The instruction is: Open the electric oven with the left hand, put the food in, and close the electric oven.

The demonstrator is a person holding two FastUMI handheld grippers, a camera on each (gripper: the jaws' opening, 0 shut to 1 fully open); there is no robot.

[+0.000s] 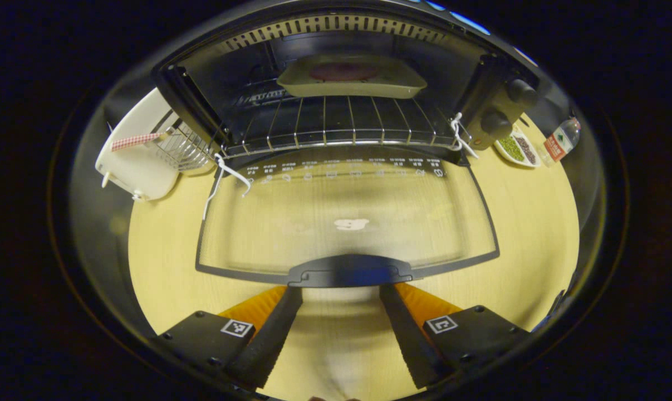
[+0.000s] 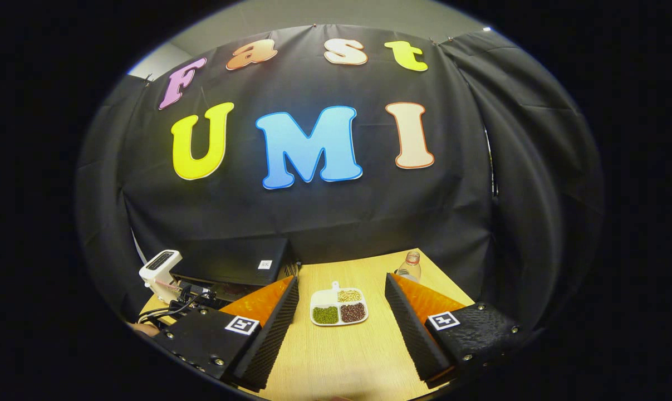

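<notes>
Oven (image 1: 336, 67) open, its door (image 1: 347, 217) lying flat on the bench (image 1: 163, 267).
Food tray (image 1: 351, 77) sits on the rack; left tool (image 1: 340, 303) gapes apart by the handle (image 1: 351, 271), right tool (image 2: 341, 312) likewise apart.

table (image 2: 341, 351) | on it: oven (image 1: 336, 83), sectioned dish (image 2: 338, 306), bottle (image 2: 411, 267)

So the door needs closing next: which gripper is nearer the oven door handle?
Left. The left gripper is open right at the door handle; the right gripper hovers apart, facing a snack tray.
</notes>
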